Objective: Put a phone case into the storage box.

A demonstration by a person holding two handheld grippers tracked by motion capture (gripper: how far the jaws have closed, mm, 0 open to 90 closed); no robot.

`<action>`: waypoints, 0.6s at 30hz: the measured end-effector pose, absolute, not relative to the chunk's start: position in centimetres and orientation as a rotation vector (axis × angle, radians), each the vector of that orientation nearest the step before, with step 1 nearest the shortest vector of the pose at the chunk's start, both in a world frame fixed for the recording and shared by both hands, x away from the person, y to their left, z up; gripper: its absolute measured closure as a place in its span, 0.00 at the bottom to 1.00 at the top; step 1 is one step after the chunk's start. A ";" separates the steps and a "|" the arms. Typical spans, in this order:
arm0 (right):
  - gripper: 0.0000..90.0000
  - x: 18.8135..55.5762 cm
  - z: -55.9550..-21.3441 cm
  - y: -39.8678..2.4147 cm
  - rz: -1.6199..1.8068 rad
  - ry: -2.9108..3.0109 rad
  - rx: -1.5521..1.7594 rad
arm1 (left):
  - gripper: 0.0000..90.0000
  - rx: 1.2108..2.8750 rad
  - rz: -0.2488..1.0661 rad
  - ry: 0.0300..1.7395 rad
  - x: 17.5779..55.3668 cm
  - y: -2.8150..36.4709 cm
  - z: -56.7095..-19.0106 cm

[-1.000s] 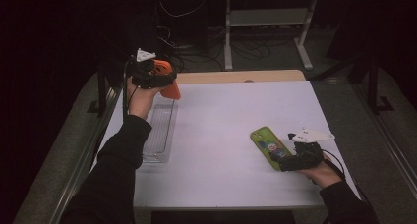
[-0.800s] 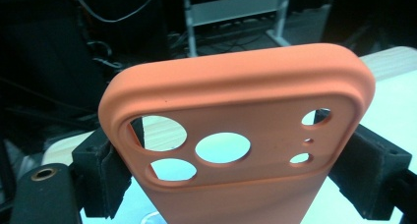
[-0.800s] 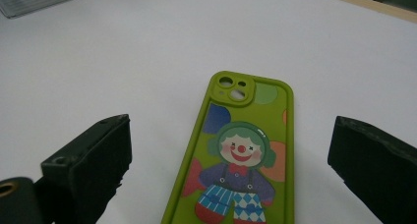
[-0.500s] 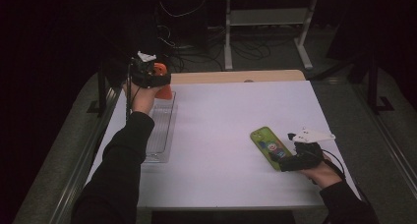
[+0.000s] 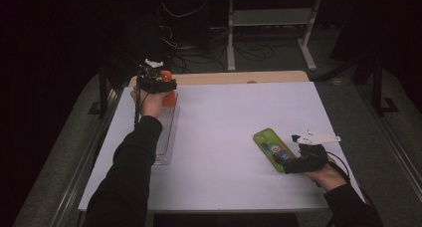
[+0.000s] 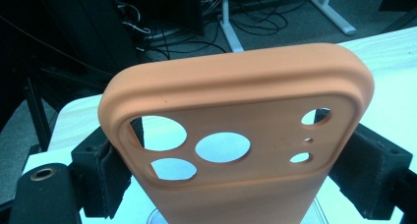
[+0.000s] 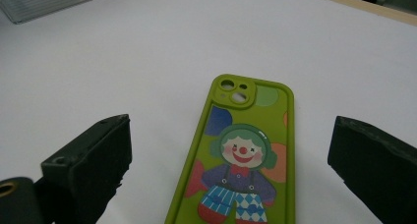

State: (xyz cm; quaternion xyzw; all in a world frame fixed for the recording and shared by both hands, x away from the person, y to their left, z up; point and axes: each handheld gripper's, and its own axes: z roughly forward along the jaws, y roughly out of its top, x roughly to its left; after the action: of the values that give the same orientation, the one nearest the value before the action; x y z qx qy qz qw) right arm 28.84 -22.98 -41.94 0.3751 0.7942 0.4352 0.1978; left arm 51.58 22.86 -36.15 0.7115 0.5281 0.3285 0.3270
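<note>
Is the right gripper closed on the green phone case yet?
No, open. The right gripper has its jaws spread wide either side of the green phone case, which lies flat on the table.

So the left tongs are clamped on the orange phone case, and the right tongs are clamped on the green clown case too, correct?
Not quite. The left tongs are clamped on the orange phone case, but the right tongs are open: the right gripper view shows their jaws standing wide apart on either side of the green clown case, which lies flat on the white table, ungripped.
</note>
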 end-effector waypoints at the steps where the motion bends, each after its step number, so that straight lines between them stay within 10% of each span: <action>1: 0.02 28.8 -41.9 -23.0 1.218 2.223 1.051 | 0.15 1.871 0.867 1.386 51.6 22.8 -36.2; 18: 0.02 28.8 -41.9 -23.1 1.225 2.217 1.062 | 0.13 1.842 0.870 1.456 52.2 22.8 -37.7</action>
State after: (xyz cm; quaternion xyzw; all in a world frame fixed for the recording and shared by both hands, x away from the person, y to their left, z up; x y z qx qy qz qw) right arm 28.78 -23.06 -41.93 0.3790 0.7914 0.4375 0.1964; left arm 52.23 22.81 -37.75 0.6987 0.5523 0.3297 0.3133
